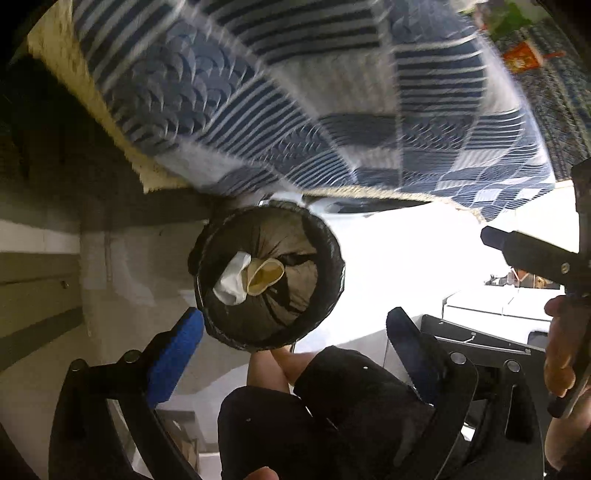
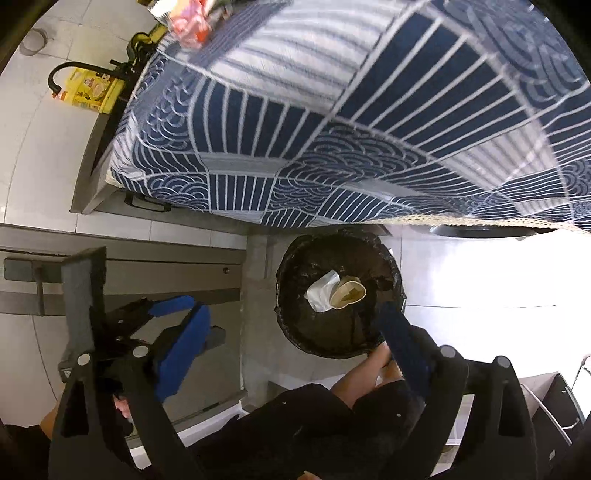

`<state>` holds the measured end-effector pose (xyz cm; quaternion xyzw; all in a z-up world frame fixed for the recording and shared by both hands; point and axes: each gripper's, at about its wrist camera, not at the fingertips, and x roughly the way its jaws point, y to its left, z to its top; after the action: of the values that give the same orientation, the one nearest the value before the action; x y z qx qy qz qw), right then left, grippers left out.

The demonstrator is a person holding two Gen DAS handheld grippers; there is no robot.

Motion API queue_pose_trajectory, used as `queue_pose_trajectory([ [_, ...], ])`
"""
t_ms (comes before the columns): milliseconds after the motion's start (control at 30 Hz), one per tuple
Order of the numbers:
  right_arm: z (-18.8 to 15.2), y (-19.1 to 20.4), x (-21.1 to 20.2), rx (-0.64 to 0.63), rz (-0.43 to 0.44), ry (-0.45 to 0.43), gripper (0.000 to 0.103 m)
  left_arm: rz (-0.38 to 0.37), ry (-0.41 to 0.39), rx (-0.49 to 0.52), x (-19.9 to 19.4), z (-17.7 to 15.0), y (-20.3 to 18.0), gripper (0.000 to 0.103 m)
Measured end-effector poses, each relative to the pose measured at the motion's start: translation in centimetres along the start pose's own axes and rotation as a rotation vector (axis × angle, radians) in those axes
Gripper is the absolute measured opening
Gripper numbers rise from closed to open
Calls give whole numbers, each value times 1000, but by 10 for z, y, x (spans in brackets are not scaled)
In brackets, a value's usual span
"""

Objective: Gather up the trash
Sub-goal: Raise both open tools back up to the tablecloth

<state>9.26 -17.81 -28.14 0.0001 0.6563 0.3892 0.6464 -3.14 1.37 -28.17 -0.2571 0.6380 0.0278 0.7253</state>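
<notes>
A round trash bin lined with a black bag [image 1: 306, 236] [image 2: 295, 258] stands on the floor by the table edge. Inside lie a crumpled white tissue [image 1: 232, 280] [image 2: 322, 291] and a squashed paper cup [image 1: 265, 276] [image 2: 349, 292]. My left gripper [image 1: 295, 350] is open and empty above the bin's near rim. My right gripper [image 2: 295, 350] is open and empty, its right finger over the bin's near side. The left gripper also shows in the right wrist view [image 2: 179, 314]. More trash lies on the tablecloth at the far corner: a red packet [image 1: 521, 59] and red-white wrappers [image 2: 192, 22].
A table under a blue-and-white patterned cloth [image 1: 295, 92] [image 2: 351, 110] overhangs the bin. A yellow box [image 2: 90, 90] lies on the tiled floor at left. The person's legs in black shorts [image 1: 332, 406] [image 2: 314, 424] are below. White furniture [image 1: 491, 306] stands at right.
</notes>
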Motion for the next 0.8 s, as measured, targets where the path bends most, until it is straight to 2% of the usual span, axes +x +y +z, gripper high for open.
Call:
queue_pose_trajectory([
  [267, -8, 9, -41, -8, -26, -83, 92, -23, -73, 40, -50, 11, -16, 96],
  [800, -8, 33, -117, -38, -79, -301, 92, -6, -263, 176, -135, 43, -45, 96],
])
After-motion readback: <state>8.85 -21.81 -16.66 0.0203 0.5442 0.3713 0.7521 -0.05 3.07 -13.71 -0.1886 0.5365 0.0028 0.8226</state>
